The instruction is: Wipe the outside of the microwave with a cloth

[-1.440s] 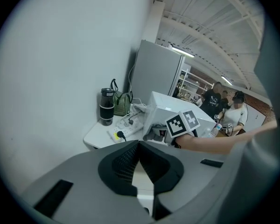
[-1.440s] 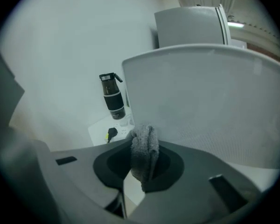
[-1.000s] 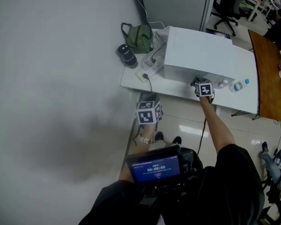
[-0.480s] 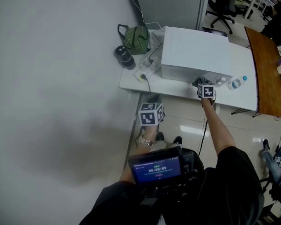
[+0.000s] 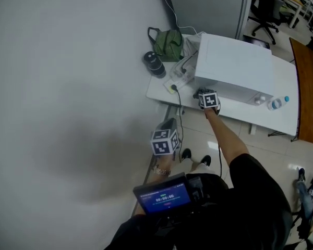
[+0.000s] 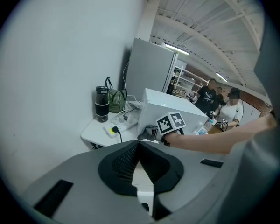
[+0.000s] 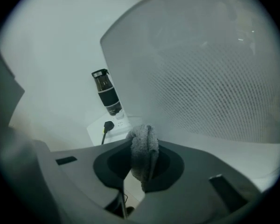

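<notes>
A white microwave (image 5: 235, 66) stands on a white table (image 5: 235, 114). My right gripper (image 5: 208, 99) is at the left end of the microwave's front, shut on a grey cloth (image 7: 141, 146). In the right gripper view the cloth pokes up between the jaws, right by the meshed door of the microwave (image 7: 214, 78). My left gripper (image 5: 164, 139) hangs low, off the table's near left corner. Its jaws meet with nothing between them (image 6: 139, 146). From there the microwave (image 6: 170, 110) and the right gripper's marker cube (image 6: 171, 122) show ahead.
A black flask (image 5: 155, 64), a green bag (image 5: 169, 41) and a power strip (image 5: 180, 77) with cables crowd the table's left end. A water bottle (image 5: 278, 103) lies at the microwave's right. A wall runs along the left; a wooden table (image 5: 309, 87) stands to the right.
My right gripper has slid the cloth leftwards along the microwave's front, from near the right end to the left end. The left gripper has stayed low beside the table.
</notes>
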Motion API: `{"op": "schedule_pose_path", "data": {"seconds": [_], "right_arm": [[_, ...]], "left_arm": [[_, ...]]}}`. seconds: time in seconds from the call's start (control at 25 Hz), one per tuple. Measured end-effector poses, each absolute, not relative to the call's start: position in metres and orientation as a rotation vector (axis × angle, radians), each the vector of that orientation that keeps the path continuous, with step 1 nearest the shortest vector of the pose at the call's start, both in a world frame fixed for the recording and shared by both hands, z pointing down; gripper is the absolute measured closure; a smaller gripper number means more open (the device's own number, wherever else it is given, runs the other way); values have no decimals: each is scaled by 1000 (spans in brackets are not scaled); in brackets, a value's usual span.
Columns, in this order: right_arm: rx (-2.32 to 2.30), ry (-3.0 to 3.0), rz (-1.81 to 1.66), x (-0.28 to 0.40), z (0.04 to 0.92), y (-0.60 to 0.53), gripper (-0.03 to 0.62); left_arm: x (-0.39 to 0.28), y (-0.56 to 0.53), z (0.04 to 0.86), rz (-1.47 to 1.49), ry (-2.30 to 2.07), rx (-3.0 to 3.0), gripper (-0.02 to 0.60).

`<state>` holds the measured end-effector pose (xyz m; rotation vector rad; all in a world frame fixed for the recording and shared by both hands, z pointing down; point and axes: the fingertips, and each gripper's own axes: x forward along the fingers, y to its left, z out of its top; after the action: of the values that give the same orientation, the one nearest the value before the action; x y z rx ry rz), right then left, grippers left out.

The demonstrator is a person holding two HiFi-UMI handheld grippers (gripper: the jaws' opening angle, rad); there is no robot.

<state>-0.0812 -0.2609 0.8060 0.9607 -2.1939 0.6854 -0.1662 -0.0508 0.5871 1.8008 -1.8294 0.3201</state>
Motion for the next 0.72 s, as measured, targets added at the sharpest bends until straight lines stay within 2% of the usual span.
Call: {"op": "schedule_pose_path", "data": {"seconds": [0.24, 0.48, 0.6, 0.72], "right_arm": [[1114, -2056, 755, 35, 819, -280, 553], [1287, -1902, 761, 174, 810, -286, 553], [1295, -1934, 754, 181, 787, -282, 553], [1297, -2073, 830, 156, 748, -258, 553]], "left_arm": [[-168, -52, 590, 315, -1825, 1788, 581], [-122, -84, 581, 307, -1724, 1924, 581], [-99, -103, 577, 327, -1660, 1998, 581], [-81, -120, 572, 327, -1604, 2055, 581]]}}
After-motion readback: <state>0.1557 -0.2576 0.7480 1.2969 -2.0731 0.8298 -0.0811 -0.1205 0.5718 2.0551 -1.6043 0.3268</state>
